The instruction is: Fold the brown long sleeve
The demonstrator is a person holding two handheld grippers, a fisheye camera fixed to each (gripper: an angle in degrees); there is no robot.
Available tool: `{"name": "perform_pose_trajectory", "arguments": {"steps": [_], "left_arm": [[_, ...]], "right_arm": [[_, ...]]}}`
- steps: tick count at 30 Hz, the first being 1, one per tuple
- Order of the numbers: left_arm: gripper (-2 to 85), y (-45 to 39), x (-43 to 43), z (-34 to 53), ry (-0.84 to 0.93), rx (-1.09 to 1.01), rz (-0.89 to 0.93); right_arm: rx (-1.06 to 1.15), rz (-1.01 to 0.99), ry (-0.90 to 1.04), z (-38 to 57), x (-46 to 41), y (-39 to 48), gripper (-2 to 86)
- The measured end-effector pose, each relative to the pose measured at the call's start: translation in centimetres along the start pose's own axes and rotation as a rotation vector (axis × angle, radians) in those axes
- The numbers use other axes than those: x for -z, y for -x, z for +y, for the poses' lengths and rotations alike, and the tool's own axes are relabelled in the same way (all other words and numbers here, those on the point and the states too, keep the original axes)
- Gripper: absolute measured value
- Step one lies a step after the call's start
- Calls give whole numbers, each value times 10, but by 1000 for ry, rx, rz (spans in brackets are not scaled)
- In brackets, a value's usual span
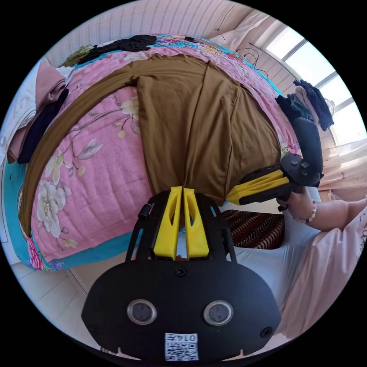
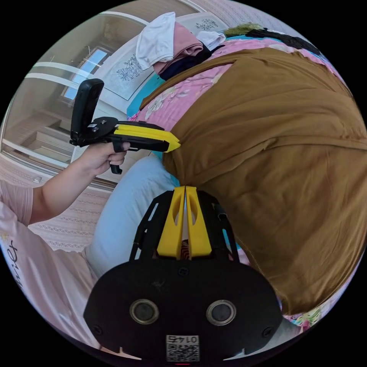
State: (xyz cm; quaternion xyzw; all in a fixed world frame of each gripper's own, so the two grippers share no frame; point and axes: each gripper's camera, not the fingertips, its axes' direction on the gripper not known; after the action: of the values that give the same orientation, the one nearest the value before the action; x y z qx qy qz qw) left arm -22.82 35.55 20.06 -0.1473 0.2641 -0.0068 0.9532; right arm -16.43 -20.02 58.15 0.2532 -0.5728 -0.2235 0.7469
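1. The brown long sleeve lay spread on the bed, on top of a pink floral quilt, with its hem end hanging at the near edge of the bed where both grippers were.
2. One sleeve stretched out flat across the quilt and curved away toward the bed's far side edge. The body had a couple of long creases running down it.
3. The left gripper had its yellow jaws pressed together, with the shirt's hem edge pinched between the tips at the near edge of the bed.
4. The right gripper looked the same from its own camera: jaws squeezed together on a bunched bit of the brown fabric, right at the hem.
5. In the left gripper view you could also see the right gripper off to the side, held in a hand, with its tips on the same hem edge, near the left one.
6. In the right gripper view the left gripper poked in from the side, held in the other hand, with its tips touching the shirt's edge.
7. A pile of clothes in pink, white and dark colours sat along one far edge of the bed, well apart from the shirt. More dark clothes lay along the bed's far end.
8. Another stack of dark clothes sat near the window.
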Motion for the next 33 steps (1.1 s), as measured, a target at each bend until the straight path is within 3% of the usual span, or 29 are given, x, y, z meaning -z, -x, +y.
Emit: {"name": "perform_pose_trajectory", "arguments": {"steps": [10,16,23,27,29,33], "left_arm": [[12,41,63,-4,-54,79,68],[35,138,168,59,-299,356,-25],[32,293,265,164,-554,852,-244],[62,341,282,177,-637,931,-207],[86,366,282,172,-661,957,-155],[81,392,266,163,-585,989,-134]], "right_arm": [[14,29,83,19,-82,25,0],[218,34,210,25,-94,65,4],[607,106,215,-121,-141,163,11],[728,95,233,-211,-199,225,29],[783,201,258,-265,-255,265,60],[745,275,278,-328,-335,303,76]]}}
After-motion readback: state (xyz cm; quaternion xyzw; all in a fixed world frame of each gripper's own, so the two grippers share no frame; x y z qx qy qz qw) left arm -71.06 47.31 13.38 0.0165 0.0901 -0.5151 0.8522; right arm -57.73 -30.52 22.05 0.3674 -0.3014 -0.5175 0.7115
